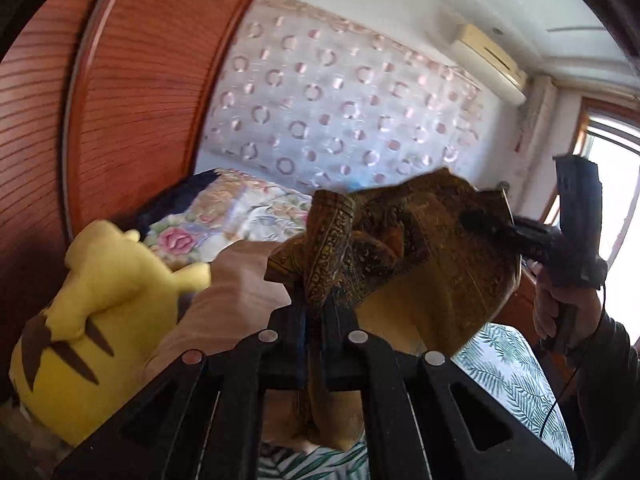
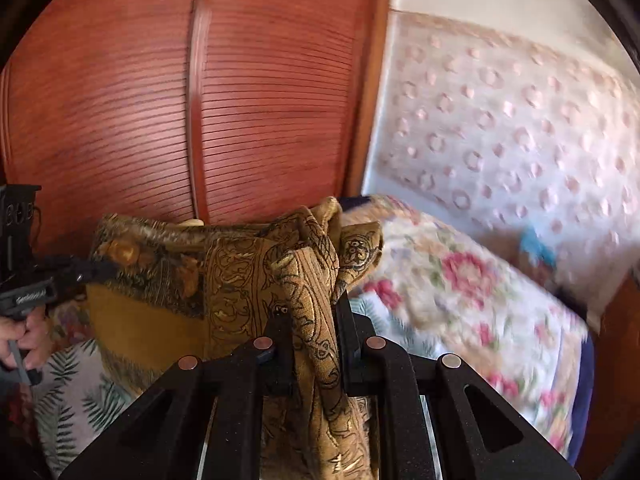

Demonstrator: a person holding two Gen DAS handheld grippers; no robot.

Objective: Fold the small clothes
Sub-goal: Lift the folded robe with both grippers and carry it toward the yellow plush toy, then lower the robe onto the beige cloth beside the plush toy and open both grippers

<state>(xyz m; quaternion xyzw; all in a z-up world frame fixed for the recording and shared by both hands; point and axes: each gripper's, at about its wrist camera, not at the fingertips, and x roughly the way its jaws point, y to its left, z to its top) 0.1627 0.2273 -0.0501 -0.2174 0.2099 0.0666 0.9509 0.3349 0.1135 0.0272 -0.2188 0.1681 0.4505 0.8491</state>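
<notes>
Right up close in the left wrist view, the left gripper [image 1: 316, 304] has its black jaws pinched nearly together on a bunched fold of the mustard-gold cloth with dark paisley print [image 1: 420, 240], and the fabric spills out above and below the fingers. Over in the right wrist view it's the same story: the right gripper [image 2: 310, 320] is clamped narrow on a twisted rope of that patterned cloth [image 2: 240, 280], a thick gathered strand running down between the two black fingers. So the garment hangs in the air, stretched between the two tools, lifted off the bed! From the left camera the right gripper shows at the cloth's far right edge, black and blurred, with the person's hand [image 1: 556, 312] wrapped round its handle; from the right camera the left tool bites the cloth's left edge and a hand [image 2: 24, 336] grips below it. Beneath the cloth lies a white sheet printed with green palm leaves [image 1: 512, 376]. To the left sits a yellow plush toy with brown stripes on its back [image 1: 92, 320], next to a beige pillow [image 1: 232, 296]. Further back, a floral quilt with pink roses [image 2: 472, 292], then reddish-brown slatted wooden wardrobe doors [image 2: 260, 100], a pale curtain dotted with pink rings [image 1: 340, 108], and high up a cream wall-mounted air conditioner [image 1: 488, 60].
</notes>
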